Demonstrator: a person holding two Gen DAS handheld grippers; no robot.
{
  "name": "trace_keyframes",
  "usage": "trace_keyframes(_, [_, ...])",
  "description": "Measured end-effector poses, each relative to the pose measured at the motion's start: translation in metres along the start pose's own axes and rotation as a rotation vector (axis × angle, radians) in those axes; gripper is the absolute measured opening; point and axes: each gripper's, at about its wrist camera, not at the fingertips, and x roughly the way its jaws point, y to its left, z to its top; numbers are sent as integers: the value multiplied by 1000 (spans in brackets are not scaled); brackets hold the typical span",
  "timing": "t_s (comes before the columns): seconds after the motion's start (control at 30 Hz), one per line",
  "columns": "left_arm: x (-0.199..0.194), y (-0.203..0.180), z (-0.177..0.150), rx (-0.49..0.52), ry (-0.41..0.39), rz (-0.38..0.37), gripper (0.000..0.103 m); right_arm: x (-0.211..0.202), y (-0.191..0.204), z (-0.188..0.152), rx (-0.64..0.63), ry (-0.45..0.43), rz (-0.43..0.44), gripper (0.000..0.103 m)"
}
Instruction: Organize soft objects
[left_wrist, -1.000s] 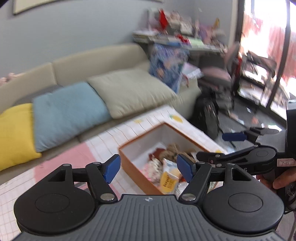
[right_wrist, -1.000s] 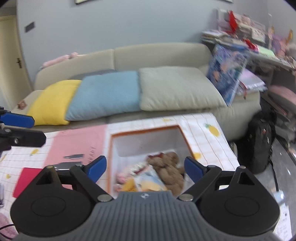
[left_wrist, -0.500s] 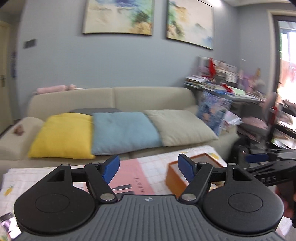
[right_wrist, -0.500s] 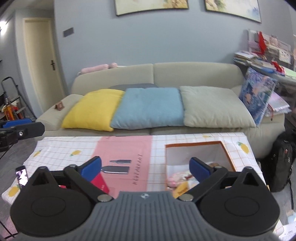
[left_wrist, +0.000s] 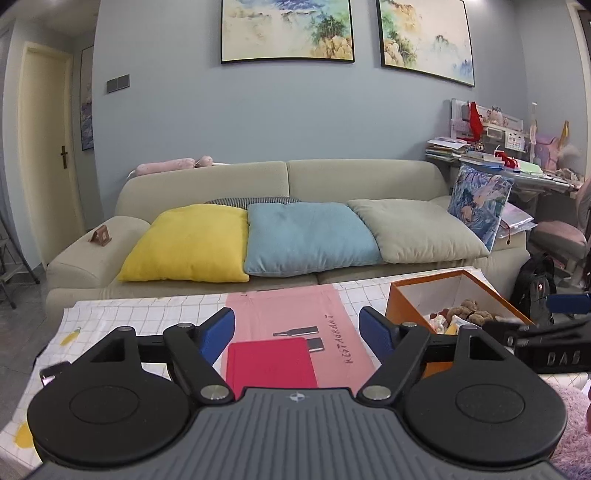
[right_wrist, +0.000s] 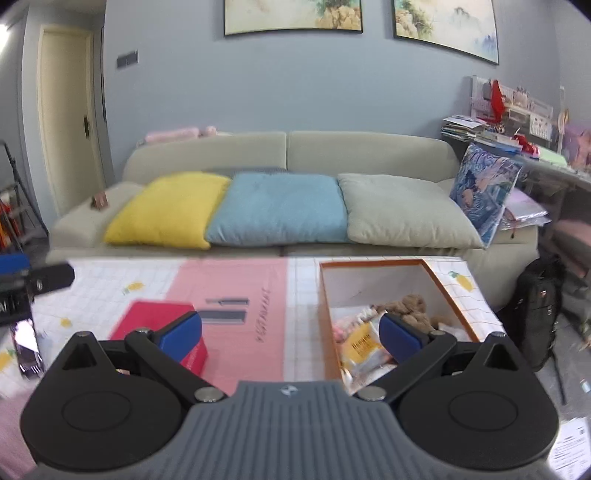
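Seemingly most of the sorting is done: the orange box (right_wrist: 439, 284) on the counter (right_wrist: 110, 280) already holds the soft things, a brown plush toy (right_wrist: 410, 306) and some soft packets (right_wrist: 364, 343). The left gripper (left_wrist: 297, 326) has just spread its jaws further, and they stand wide with nothing between them. The right gripper (right_wrist: 291, 332) is fully spread and empty too. A red book (left_wrist: 269, 360) lies on the counter, and three cushions (left_wrist: 306, 238) sit in a row on the sofa (left_wrist: 362, 179); what remains, I cannot tell
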Motion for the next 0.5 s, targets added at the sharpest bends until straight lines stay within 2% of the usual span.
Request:
trace_keyframes(0.1, [1,5,-14,-35,28,20,90,3,0,-10,31,9,-32,100])
trace_keyframes(0.3, [11,3,-41,-60,173,29,90,9,0,-26,65,56,-48,100])
trace_keyframes(0.4, [16,3,-53,-78,247,22,90,18,-2,-30,82,107,-43,100])
trace_keyframes(0.5, [21,2,-57,-72,284,22,90,28,-2,-35,80,169,-57,100])
